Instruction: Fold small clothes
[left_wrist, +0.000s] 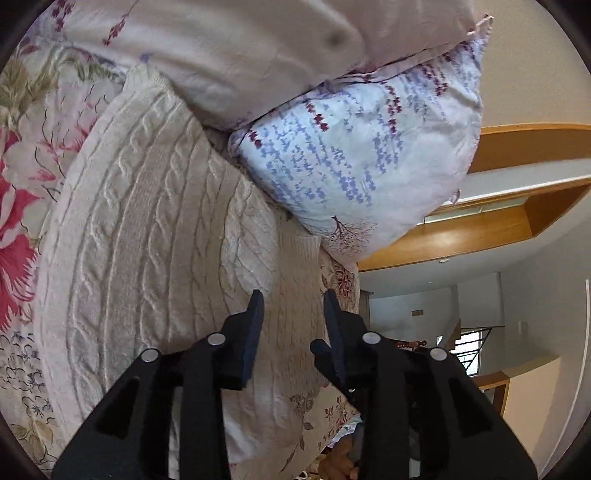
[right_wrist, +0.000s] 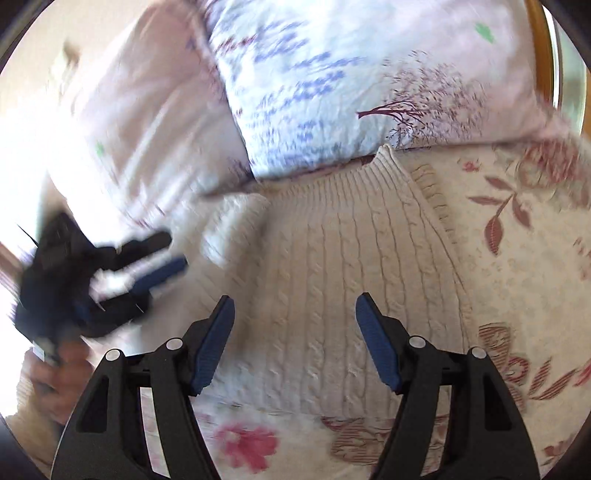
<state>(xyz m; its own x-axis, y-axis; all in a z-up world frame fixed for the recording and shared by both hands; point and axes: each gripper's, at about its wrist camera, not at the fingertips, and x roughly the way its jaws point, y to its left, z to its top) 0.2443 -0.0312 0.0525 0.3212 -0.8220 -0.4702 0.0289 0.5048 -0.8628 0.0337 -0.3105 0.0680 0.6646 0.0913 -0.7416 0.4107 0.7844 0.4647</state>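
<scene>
A cream cable-knit sweater (left_wrist: 155, 229) lies on a floral bedspread (left_wrist: 22, 229). In the right wrist view the sweater (right_wrist: 351, 266) shows its ribbed collar toward the pillows. My left gripper (left_wrist: 291, 299) hovers over a sweater sleeve, its jaws apart and empty. It also shows blurred in the right wrist view (right_wrist: 170, 254), at the sweater's left side. My right gripper (right_wrist: 295, 302) is wide open and empty above the sweater's body.
A lavender-print pillow (left_wrist: 369, 147) and a pale pink pillow (left_wrist: 229, 48) lie at the head of the bed, touching the sweater's top. The bed edge (left_wrist: 351, 387) drops off beside the left gripper. A wooden headboard (left_wrist: 480, 229) and the room lie beyond.
</scene>
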